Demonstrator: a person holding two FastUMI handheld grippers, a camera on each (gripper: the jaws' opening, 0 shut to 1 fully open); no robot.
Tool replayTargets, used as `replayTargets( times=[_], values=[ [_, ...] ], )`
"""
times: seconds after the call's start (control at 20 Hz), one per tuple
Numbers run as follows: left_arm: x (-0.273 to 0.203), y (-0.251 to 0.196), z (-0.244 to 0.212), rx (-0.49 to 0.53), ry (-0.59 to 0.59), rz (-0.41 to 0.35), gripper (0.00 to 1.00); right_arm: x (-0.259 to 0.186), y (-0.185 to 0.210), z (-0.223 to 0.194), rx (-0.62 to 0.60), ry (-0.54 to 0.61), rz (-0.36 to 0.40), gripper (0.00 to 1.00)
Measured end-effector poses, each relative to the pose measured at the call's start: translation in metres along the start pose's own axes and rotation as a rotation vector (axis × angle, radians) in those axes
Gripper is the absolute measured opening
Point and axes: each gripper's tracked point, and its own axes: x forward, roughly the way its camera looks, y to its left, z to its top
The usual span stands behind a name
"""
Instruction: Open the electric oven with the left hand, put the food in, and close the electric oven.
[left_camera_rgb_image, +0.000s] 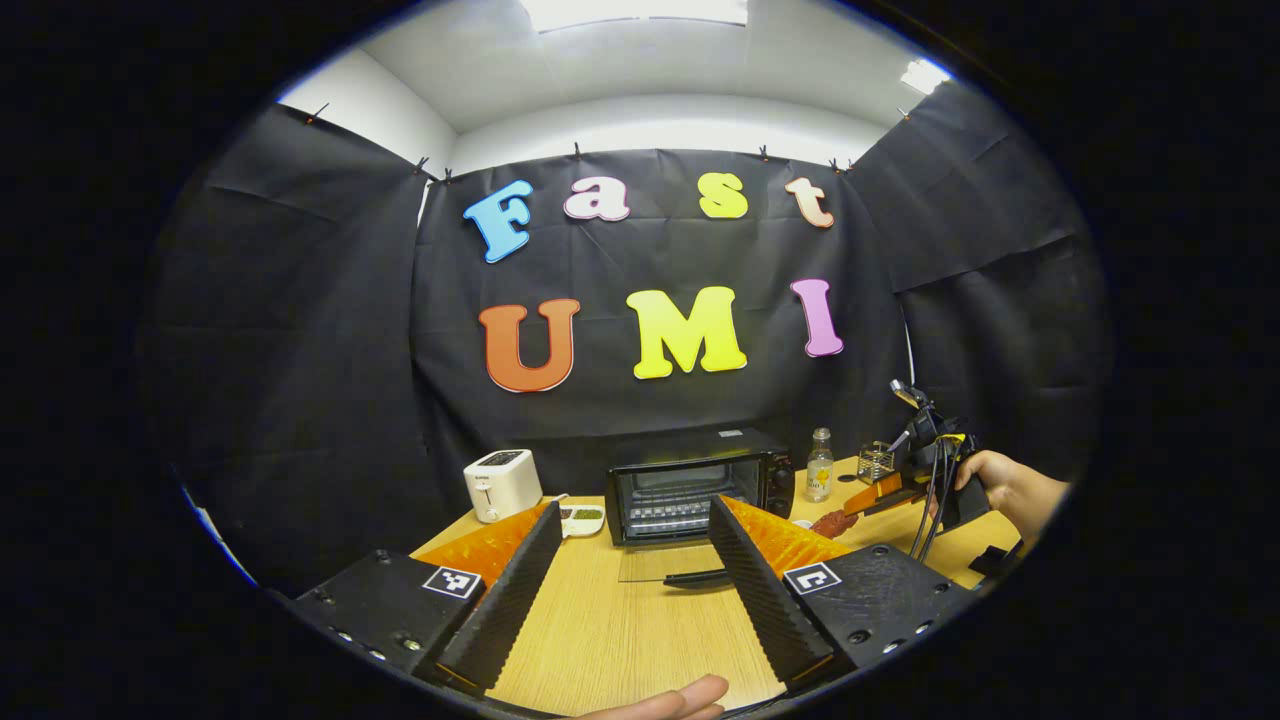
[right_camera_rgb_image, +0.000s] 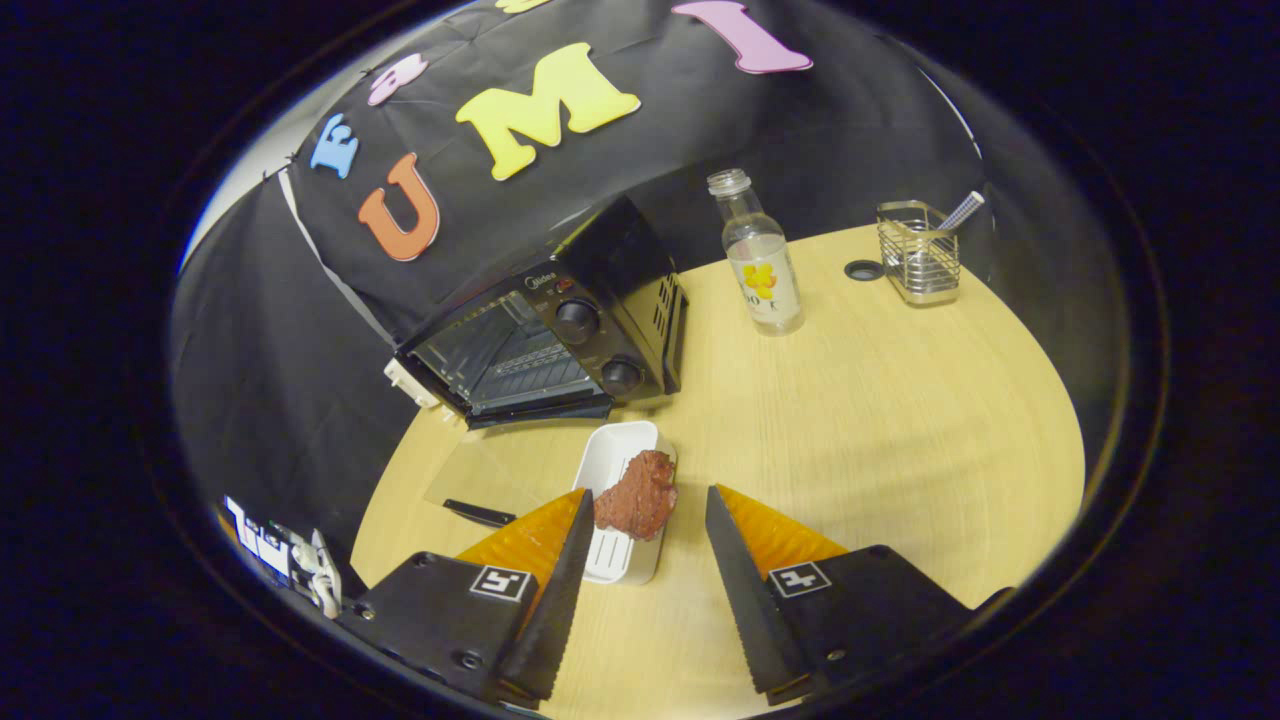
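The black electric oven (left_camera_rgb_image: 700, 478) stands at the back of the wooden table (left_camera_rgb_image: 620, 630). Its glass door (left_camera_rgb_image: 665, 562) lies flat and open, the dark handle toward me. My left gripper (left_camera_rgb_image: 635, 505) is open, a short way in front of the door, holding nothing. In the right gripper view the oven (right_camera_rgb_image: 560, 330) is at upper left with its door (right_camera_rgb_image: 480, 480) down. A reddish-brown piece of food (right_camera_rgb_image: 637, 493) rests on a white tray (right_camera_rgb_image: 615, 455). My right gripper (right_camera_rgb_image: 648, 495) is open just above the food, its fingers either side of it. In the left gripper view a hand holds that gripper (left_camera_rgb_image: 890, 492) at the right, over the food (left_camera_rgb_image: 833, 522).
A white toaster (left_camera_rgb_image: 503, 483) and a small dish (left_camera_rgb_image: 582, 517) stand left of the oven. A clear bottle (right_camera_rgb_image: 762, 255) and a wire basket (right_camera_rgb_image: 920, 250) stand to its right, near a round hole (right_camera_rgb_image: 864, 269) in the table. A fingertip (left_camera_rgb_image: 670, 703) shows at the bottom edge.
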Motion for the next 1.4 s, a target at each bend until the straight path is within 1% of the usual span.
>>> replayTargets(
  times=[0.05,0.15,0.2,0.25,0.3,0.35,0.4,0.55,0.75,0.9,1.05,1.1,1.15,1.2,1.4],
  values=[
    [0.0,0.0,0.003,0.008,-0.001,0.008,0.94,0.005,0.0,-0.001,0.013,0.006,0.008,0.72],
    [-0.003,-0.005,0.005,-0.003,-0.009,0.003,0.94,0.018,-0.001,-0.004,0.065,0.048,0.031,0.66],
    [-0.005,-0.008,0.005,-0.012,-0.006,-0.007,0.94,0.022,-0.001,-0.007,0.107,0.069,0.051,0.61],
    [-0.005,-0.01,0.004,-0.019,0.001,-0.017,0.94,0.023,0.002,-0.012,0.132,0.111,0.079,0.52],
    [-0.008,-0.009,0.003,-0.021,0.01,-0.02,0.94,0.017,0.005,-0.004,0.178,0.102,0.108,0.36],
    [-0.009,-0.007,0.001,-0.016,0.014,-0.018,0.94,0.021,0.007,-0.01,0.179,0.095,0.107,0.2],
    [-0.009,-0.006,0.002,-0.01,0.011,-0.015,0.94,0.018,0.005,-0.011,0.145,0.085,0.098,0.1],
    [-0.011,-0.005,0.001,-0.009,0.012,-0.014,0.94,-0.001,0.011,-0.015,0.003,0.054,0.049,0.1],
    [-0.014,-0.006,0.002,-0.027,0.005,-0.022,0.94,-0.032,0.034,-0.007,-0.212,-0.038,-0.025,0.1],
    [-0.017,-0.004,0.0,-0.017,0.009,-0.017,0.94,-0.059,0.063,0.0,-0.352,-0.113,-0.046,0.1],
    [-0.017,-0.002,-0.005,-0.02,0.017,-0.013,0.94,-0.081,0.09,0.003,-0.448,-0.177,-0.067,0.1],
    [-0.018,-0.001,-0.005,-0.023,0.02,-0.012,0.94,-0.086,0.099,0.003,-0.48,-0.194,-0.07,0.1],
    [-0.017,0.001,-0.008,-0.026,0.024,-0.012,0.94,-0.089,0.106,0.001,-0.515,-0.207,-0.075,0.06],
    [-0.018,0.002,-0.01,-0.028,0.026,-0.012,0.94,-0.092,0.113,0.001,-0.552,-0.22,-0.082,0.09],
    [-0.017,0.01,-0.013,-0.053,0.028,0.001,0.94,-0.095,0.149,-0.008,-0.691,-0.281,-0.111,0.1]
  ],
)
